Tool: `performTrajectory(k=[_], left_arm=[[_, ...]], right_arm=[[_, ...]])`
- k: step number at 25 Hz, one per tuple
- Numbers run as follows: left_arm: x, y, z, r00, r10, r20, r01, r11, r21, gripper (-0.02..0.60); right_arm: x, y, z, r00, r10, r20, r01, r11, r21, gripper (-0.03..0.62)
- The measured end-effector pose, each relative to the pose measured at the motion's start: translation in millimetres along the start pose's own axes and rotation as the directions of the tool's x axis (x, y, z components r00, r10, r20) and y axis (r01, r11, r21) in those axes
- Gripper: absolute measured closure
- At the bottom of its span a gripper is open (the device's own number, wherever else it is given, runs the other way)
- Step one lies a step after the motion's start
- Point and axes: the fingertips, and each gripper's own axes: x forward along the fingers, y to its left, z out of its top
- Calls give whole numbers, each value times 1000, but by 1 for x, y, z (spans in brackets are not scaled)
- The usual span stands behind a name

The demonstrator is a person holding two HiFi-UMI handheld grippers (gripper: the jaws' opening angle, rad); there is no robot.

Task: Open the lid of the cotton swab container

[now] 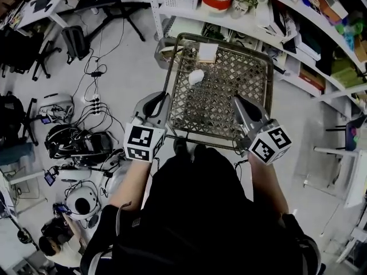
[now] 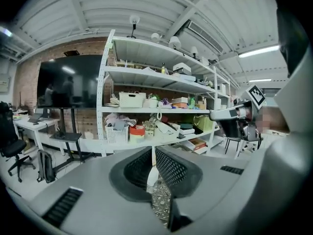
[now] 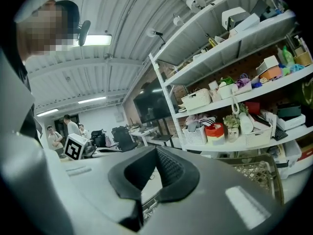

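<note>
The left hand-held gripper (image 1: pixel 160 99) hangs over the near left edge of the mesh surface (image 1: pixel 229 87), its jaws drawn together with nothing between them. Well beyond its tips, on the far half of the surface, stands the small white cotton swab container (image 1: pixel 196 76), and a square box (image 1: pixel 207 52) sits just behind it. The right hand-held gripper (image 1: pixel 237 100) hangs over the near right edge, also closed and empty. Shelves (image 1: pixel 309 39) stand to the right.

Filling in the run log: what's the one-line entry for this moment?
left gripper: shut, empty | right gripper: shut, empty | white object: on mesh table, untouched
</note>
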Motion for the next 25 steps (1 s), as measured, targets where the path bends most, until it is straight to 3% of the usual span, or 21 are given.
performTrajectory(k=[4,9,21,25], left_arm=[[15,14,-9,1000,-8,-15,7,999,-47,552],[39,12,-18,998,-34,-53,31,998,-48,552],[104,5,-72,986,-121,-118,115,992,-55,551],[133,5,-100,977,-148,-152,147,989,-13,482]], right_arm=[[7,-10,-3,999,-35,-12,35,999,8,583],[19,-31,-16,998,-49,-46,51,998,29,583],[60,-72,-73,991,0,-137,12,997,82,583],[71,-92,-97,985,-8,-170,25,995,97,583]])
